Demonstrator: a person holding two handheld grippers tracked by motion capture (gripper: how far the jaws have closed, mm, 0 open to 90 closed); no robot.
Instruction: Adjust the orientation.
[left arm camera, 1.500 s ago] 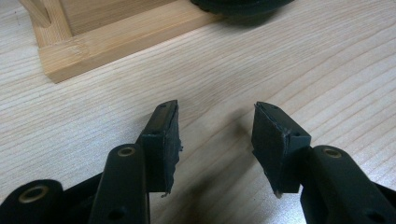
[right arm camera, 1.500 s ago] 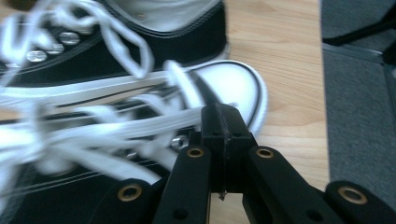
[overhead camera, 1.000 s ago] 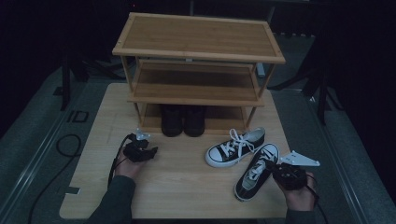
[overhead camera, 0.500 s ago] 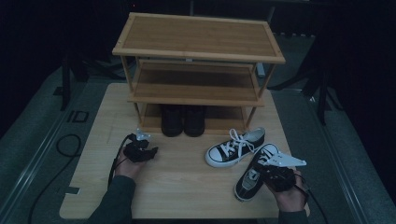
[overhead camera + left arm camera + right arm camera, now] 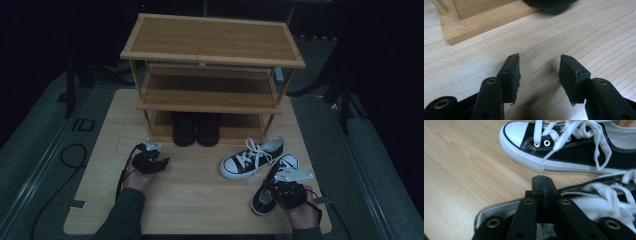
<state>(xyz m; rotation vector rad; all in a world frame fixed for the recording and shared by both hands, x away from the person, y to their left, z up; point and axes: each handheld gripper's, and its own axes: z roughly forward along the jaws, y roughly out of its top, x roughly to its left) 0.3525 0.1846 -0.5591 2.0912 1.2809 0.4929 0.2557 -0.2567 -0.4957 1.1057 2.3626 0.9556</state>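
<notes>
Two black-and-white lace-up sneakers lie on the wooden table (image 5: 200, 200) at the right. The far sneaker (image 5: 252, 157) (image 5: 564, 152) lies on its side-on line with its toe to the left. The near sneaker (image 5: 281, 167) (image 5: 599, 200) points toward the front edge. My right gripper (image 5: 274, 189) (image 5: 542, 183) hovers over the near sneaker's toe end, jaws shut with nothing between them. My left gripper (image 5: 159, 161) (image 5: 540, 67) rests low over bare table at the left, open and empty.
A three-tier bamboo shoe rack (image 5: 210, 37) (image 5: 481, 20) stands at the back of the table. A pair of black shoes (image 5: 195, 130) (image 5: 549, 3) sits on its bottom shelf. Cables trail off the table's left side. Dark floor surrounds the table.
My right gripper has moved left, from beside the near sneaker to over its toe end. The left gripper and both sneakers have stayed put.
</notes>
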